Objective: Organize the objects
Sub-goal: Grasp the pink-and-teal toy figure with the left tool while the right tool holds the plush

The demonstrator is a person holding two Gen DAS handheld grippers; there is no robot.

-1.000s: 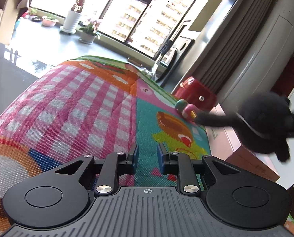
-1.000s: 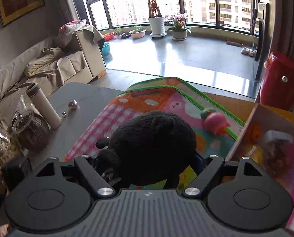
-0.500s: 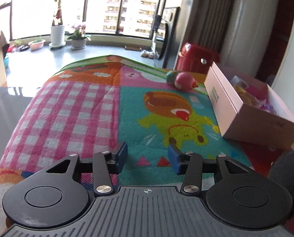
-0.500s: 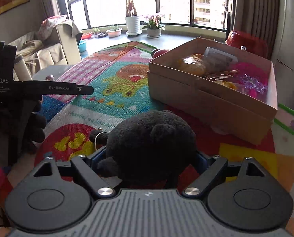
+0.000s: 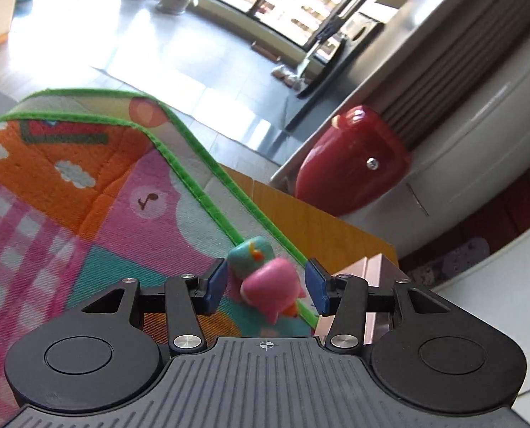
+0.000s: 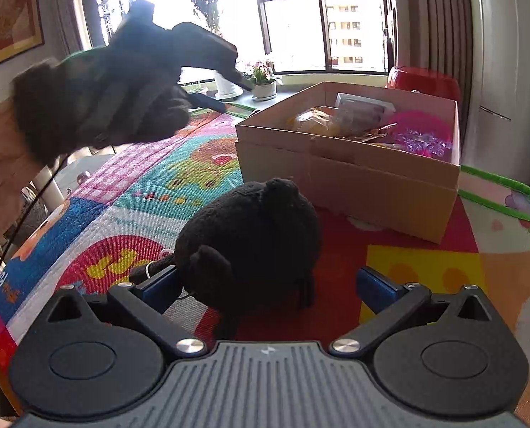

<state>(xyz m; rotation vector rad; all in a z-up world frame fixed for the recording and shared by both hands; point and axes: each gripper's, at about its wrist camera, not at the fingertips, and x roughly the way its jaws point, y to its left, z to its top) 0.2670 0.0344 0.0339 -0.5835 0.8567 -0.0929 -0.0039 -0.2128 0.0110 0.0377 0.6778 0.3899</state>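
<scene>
Since your left gripper (image 5: pixel 265 287) already has the pink-and-teal toy (image 5: pixel 265 278) sitting between its spread jaws, w/ neither pad clearly touching, the closing move turns on that fit: the toy's long axis runs fwd and a bit left, teal end away from you, right by the green mat edge (image 5: pixel 207 164). The cardboard box (image 6: pixel 354 174) is just right of the toy, so the left side is nearer it. Your right gripper (image 6: pixel 265 285) is wide open too, the black plush (image 6: pixel 250 246) resting on the mat short of the box. Vs 0.5 s ago: left has gone fwd to straddle the toy; right has let the plush go.
</scene>
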